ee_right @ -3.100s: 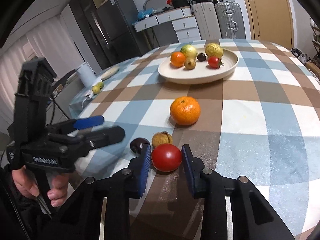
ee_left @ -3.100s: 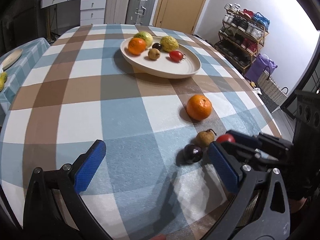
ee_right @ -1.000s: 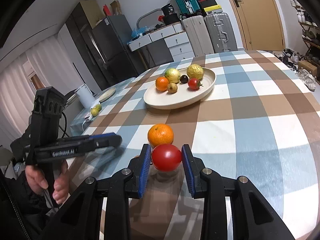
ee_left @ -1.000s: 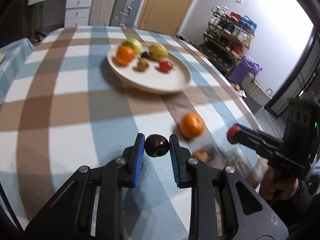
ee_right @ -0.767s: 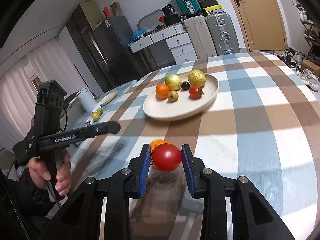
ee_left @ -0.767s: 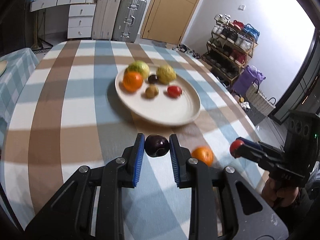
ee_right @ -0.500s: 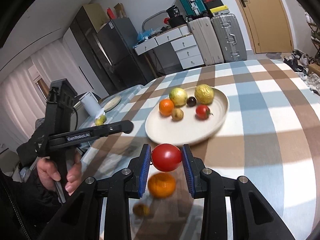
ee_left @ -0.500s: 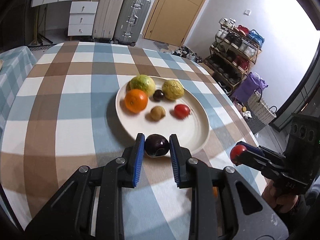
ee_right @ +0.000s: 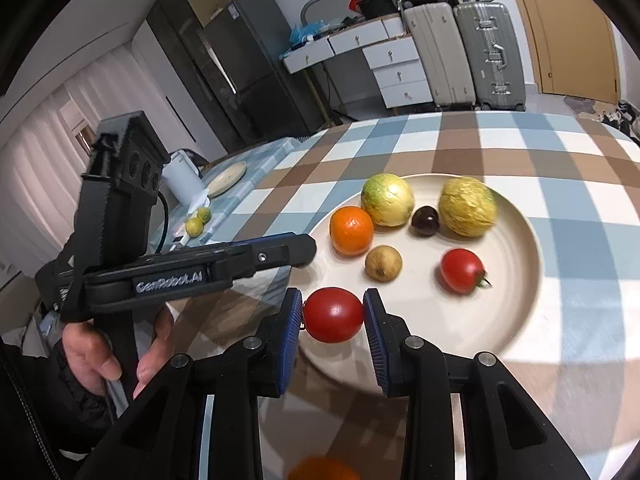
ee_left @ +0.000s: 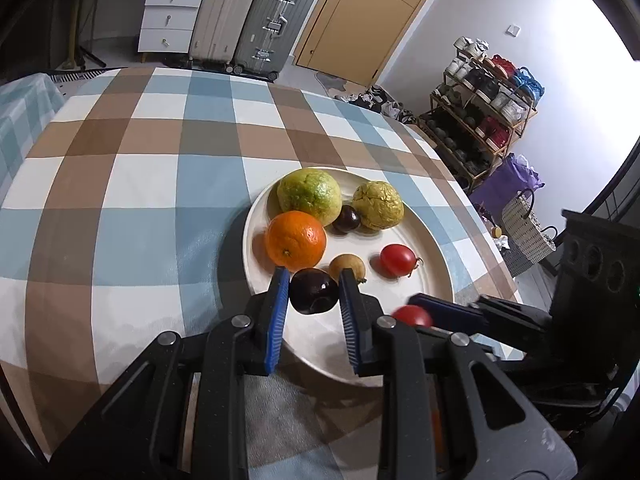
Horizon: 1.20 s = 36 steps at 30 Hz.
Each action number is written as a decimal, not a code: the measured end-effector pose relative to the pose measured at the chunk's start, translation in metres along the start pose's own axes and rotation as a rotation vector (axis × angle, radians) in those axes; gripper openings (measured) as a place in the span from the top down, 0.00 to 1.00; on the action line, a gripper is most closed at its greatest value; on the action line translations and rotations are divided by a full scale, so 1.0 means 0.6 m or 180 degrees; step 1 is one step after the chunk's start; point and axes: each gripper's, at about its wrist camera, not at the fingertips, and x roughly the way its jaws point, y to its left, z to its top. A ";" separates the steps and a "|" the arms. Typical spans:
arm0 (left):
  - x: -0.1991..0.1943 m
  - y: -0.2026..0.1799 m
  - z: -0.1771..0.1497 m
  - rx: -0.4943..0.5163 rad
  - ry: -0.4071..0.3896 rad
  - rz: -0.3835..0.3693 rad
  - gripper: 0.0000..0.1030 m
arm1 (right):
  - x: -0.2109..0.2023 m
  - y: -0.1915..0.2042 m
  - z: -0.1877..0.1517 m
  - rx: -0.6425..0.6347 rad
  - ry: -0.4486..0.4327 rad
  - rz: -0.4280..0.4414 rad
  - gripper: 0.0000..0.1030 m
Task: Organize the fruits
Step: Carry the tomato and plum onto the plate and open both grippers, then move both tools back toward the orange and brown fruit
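My left gripper [ee_left: 313, 306] is shut on a dark purple plum [ee_left: 313, 291] and holds it above the near rim of the cream plate [ee_left: 434, 258]. My right gripper [ee_right: 333, 317] is shut on a red tomato [ee_right: 333, 314], also over the plate's [ee_right: 520, 280] near rim. The plate holds an orange [ee_left: 295, 240], a green-yellow fruit [ee_left: 310, 196], a wrinkled yellow fruit [ee_left: 378, 205], a second plum [ee_left: 346, 218], a small brown fruit [ee_left: 347, 267] and a second tomato [ee_left: 398, 260]. The right gripper's tomato [ee_left: 413, 315] shows in the left wrist view.
The plate sits on a round table with a blue, brown and white checked cloth [ee_left: 132, 184]. An orange [ee_right: 324, 470] lies on the cloth under my right gripper. A side table [ee_right: 228, 176] at the left carries a dish and small limes. Suitcases and a shoe rack stand beyond.
Both grippers have moved forward with their fruits, from the near part of the table to above the plate's near rim. The loose orange has dropped out below the view.
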 end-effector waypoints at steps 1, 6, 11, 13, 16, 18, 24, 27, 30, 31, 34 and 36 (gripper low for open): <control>0.003 0.002 0.001 -0.0010 0.0004 -0.0011 0.78 | 0.009 0.000 0.005 0.0000 0.0029 0.0001 0.69; 0.014 0.016 0.001 -0.0076 0.0058 -0.0024 0.78 | 0.053 0.001 0.017 -0.0039 0.0184 -0.0030 0.69; 0.022 0.027 0.002 -0.0126 0.0081 -0.0081 0.78 | 0.077 -0.001 0.026 -0.0027 0.0232 -0.0043 0.69; 0.023 0.028 0.004 -0.0120 0.0071 -0.0098 0.78 | 0.079 0.001 0.028 -0.0037 0.0216 -0.0049 0.68; 0.023 0.025 0.008 -0.0130 0.0075 -0.0136 0.75 | 0.082 0.002 0.029 -0.0053 0.0212 -0.0093 0.67; 0.016 0.022 0.009 -0.0143 0.0019 -0.0099 0.72 | 0.079 0.002 0.030 -0.0044 0.0201 -0.0109 0.57; -0.013 0.011 0.010 -0.0127 -0.0110 -0.0144 0.51 | 0.036 0.014 0.028 -0.0199 -0.0005 -0.0167 0.39; -0.032 0.000 0.008 -0.0100 -0.0167 -0.0100 0.46 | 0.008 0.007 0.026 -0.0117 -0.0106 -0.0183 0.34; -0.054 -0.018 0.002 -0.0033 -0.0219 -0.0056 0.42 | -0.022 0.004 0.022 -0.0063 -0.0200 -0.0224 0.30; -0.059 -0.023 0.000 -0.0009 -0.0233 -0.0043 0.40 | -0.031 0.003 0.020 -0.0045 -0.0233 -0.0239 0.27; -0.081 -0.043 -0.007 0.0066 -0.0276 0.0010 0.36 | -0.061 0.002 0.012 0.0005 -0.0332 -0.0282 0.19; -0.096 -0.056 -0.014 0.0113 -0.0317 0.0051 0.33 | -0.077 0.004 0.007 0.0011 -0.0380 -0.0292 0.19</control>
